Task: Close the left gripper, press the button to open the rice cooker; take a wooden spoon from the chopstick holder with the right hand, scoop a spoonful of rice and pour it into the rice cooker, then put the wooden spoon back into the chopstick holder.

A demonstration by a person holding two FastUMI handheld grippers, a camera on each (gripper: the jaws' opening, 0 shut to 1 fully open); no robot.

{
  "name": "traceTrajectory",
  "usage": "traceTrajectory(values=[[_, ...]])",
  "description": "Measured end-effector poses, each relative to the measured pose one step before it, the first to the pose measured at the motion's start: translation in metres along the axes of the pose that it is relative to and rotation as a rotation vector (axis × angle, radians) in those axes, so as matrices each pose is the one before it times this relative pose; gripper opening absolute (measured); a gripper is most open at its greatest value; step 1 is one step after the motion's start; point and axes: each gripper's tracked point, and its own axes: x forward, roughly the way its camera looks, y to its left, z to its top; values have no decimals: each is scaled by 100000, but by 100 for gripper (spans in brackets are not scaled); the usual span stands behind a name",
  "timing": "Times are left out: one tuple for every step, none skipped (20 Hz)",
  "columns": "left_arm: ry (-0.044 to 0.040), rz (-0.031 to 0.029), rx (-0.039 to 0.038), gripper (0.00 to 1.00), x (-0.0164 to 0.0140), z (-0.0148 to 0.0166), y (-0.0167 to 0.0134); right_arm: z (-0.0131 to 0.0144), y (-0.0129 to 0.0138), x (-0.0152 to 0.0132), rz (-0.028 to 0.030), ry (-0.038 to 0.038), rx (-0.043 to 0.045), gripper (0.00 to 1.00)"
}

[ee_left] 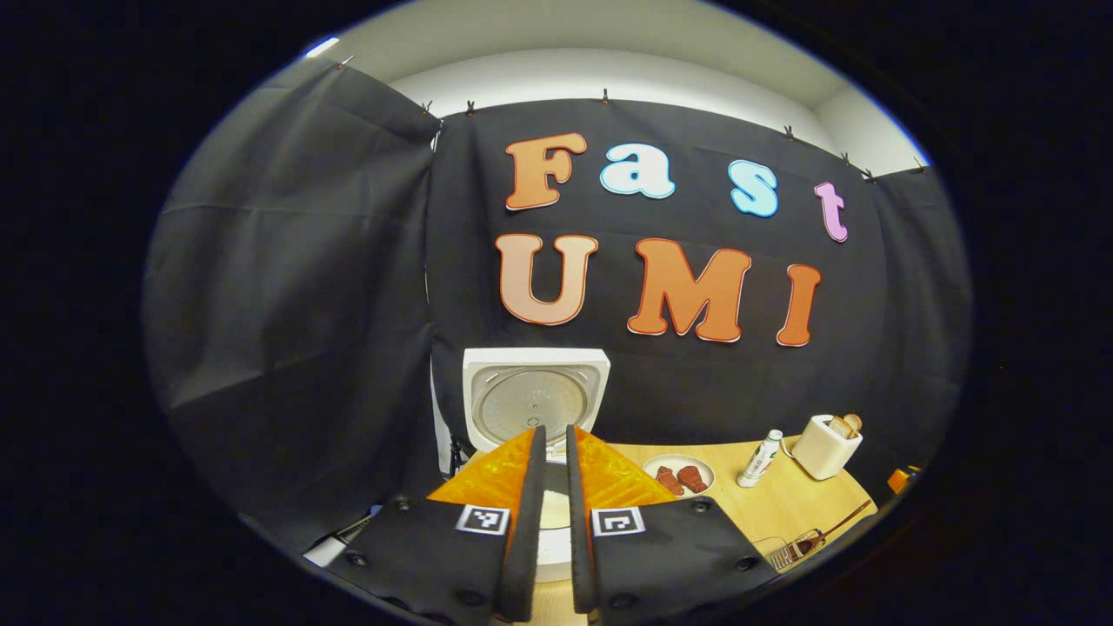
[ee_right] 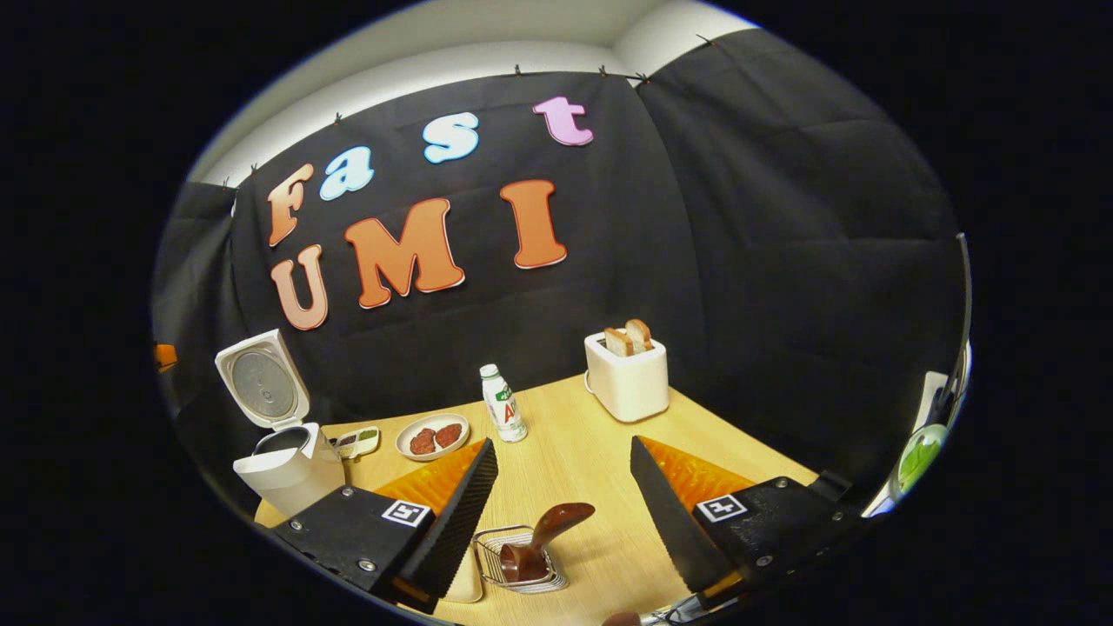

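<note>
Lid's up on the rice cooker (ee_right: 283,448), standing tall at the table's far left corner, so the button press looks done. The left tongs (ee_left: 555,487) sit narrow, fingers almost together with just a slit between them, holding nothing, right in front of the open pot.

Now it's the spoon's turn, by my reading. The right tongs (ee_right: 563,504) are spread wide and empty, hovering over the chopstick holder (ee_right: 520,556), a small wire rack near the table's front edge. The wooden spoon (ee_right: 543,539) rests in it, bowl down inside the wires, handle slanting up and to the right between the two fingers.

To do this well: come down along that slanted handle, close on it above the rack's rim rather than on the wire, and lift along the handle's line so the rack doesn't tip or drag.

The table (ee_right: 574,435) is pale wood grain, smooth. On it, a plate (ee_right: 432,436) with two reddish pieces, a small bottle (ee_right: 503,402) upright just beside it, a toaster (ee_right: 628,376) with bread poking out. Black cloth walls all round.
</note>
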Motion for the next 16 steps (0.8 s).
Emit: traceTrajectory(values=[[133, 2357, 733, 22, -249, -11, 521, -900, -87, 550, 75, 1307, 1745, 95], [201, 634, 209, 22, -51, 102, 267, -784, 177, 500, 198, 799, 1147, 95], [-259, -752, -319, 26, -726, -29, -339, -797, 96, 561, 581, 1172, 965, 95], [-37, -1027, -659, 38, -395, 131, -301, -932, 63, 453, 458, 2028, 1222, 95], [167, -405, -444, 39, -259, -222, -37, -956, 119, 461, 887, 2201, 1724, 95], [223, 629, 169, 39, -217, -134, 166, -913, 103, 277, 1395, 1890, 2264, 95], [10, -77, 93, 39, 1, -117, 232, -743, 200, 291, 1442, 1728, 2678, 95], [57, -197, 224, 50, -486, 150, -160, -619, 93, 304, 1131, 1514, 3048, 95], [-178, 160, 203, 62, -228, -79, 79, -642, -22, 248, 1056, 1941, 3161, 95], [-349, 417, 330, 73, -125, 96, 89, -734, 74, 343, 1213, 2056, 3240, 95], [-665, 897, 360, 73, -244, 132, 409, -475, -106, 374, -35, 1872, 3367, 95], [-430, 776, 263, 73, -97, 3, 141, -418, -148, 235, 316, 1641, 3404, 92], [-236, 609, 27, 73, -131, -44, 246, -312, 51, 248, 951, 1203, 3656, 90], [308, 548, -21, 73, -64, -212, 41, -166, -99, 117, 125, 744, 3590, 85], [598, 655, 7, 77, -20, -405, 190, -236, 0, 133, 726, 1115, 3106, 82], [867, 33, 125, 80, -11, -193, 61, -353, 59, 190, 547, 1866, 2895, 77]])
